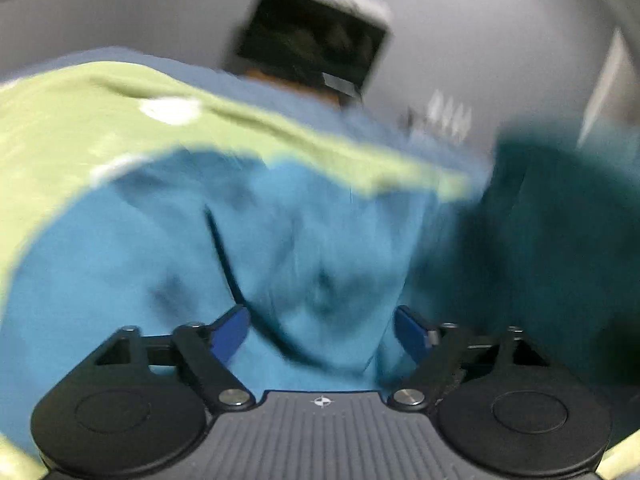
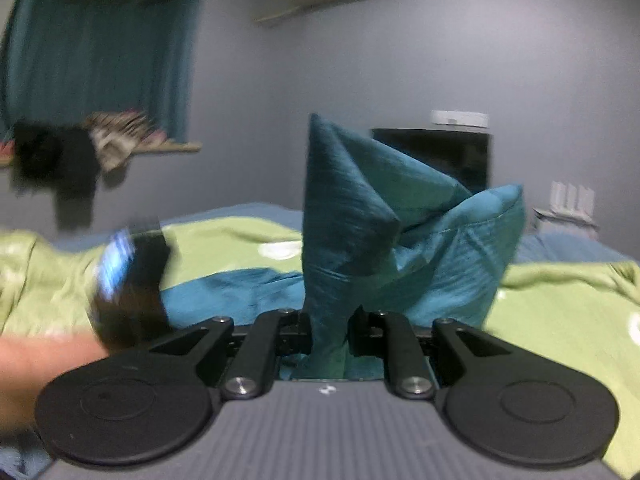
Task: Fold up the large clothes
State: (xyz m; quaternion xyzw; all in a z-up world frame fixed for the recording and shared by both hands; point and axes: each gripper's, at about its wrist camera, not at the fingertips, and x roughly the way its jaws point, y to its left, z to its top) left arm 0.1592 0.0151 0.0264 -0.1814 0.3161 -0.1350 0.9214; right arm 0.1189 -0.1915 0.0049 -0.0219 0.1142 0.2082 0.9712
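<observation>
On the bed with its green blanket (image 2: 560, 304) lies the big teal cloth garment (image 1: 280, 248), mostly still spread out and not folded yet. Above the bed, the right gripper (image 2: 329, 332) pinches one bunched corner. The left gripper (image 1: 322, 330) hangs over the cloth, fingers (image 1: 230, 334) wide apart.

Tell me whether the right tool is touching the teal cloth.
Touching. The right wrist view shows the right tool shut on the teal cloth, which rises pinched between its fingers.
</observation>
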